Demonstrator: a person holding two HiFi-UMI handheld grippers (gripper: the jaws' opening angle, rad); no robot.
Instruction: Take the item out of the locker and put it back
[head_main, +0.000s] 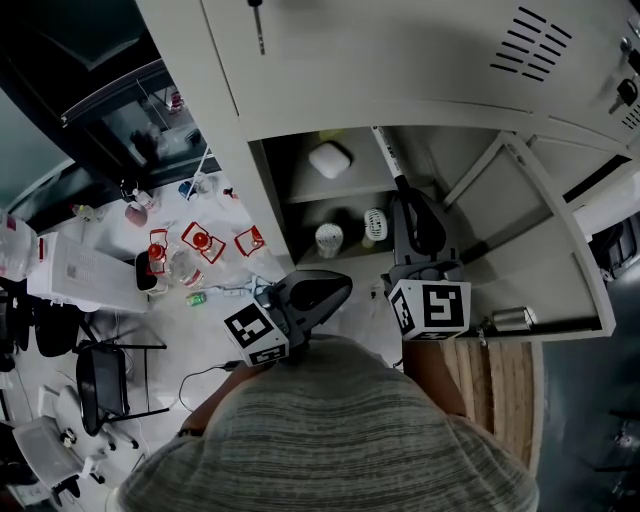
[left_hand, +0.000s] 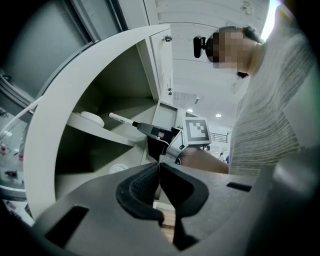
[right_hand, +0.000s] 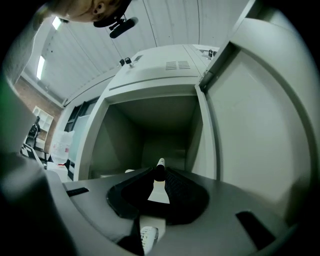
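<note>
The open grey locker (head_main: 300, 190) has two shelves. My right gripper (head_main: 415, 228) is shut on a white marker with a black collar (head_main: 385, 150); its tip points into the upper compartment. In the right gripper view the marker (right_hand: 159, 169) sticks out between the jaws of the right gripper (right_hand: 159, 184) towards the locker's dark inside. My left gripper (head_main: 328, 288) hangs in front of the lower shelf, shut and empty. From the left gripper (left_hand: 159, 181), whose pads touch, I see the marker (left_hand: 122, 120) and a white rounded case (left_hand: 92, 118) on the upper shelf.
The locker door (head_main: 545, 240) stands swung open to the right. Two small white round items (head_main: 329, 238) sit on the lower shelf. Left of the locker is a table (head_main: 215, 330) with red-framed holders, bottles and a white box (head_main: 85, 275). A chair (head_main: 105, 380) stands below it.
</note>
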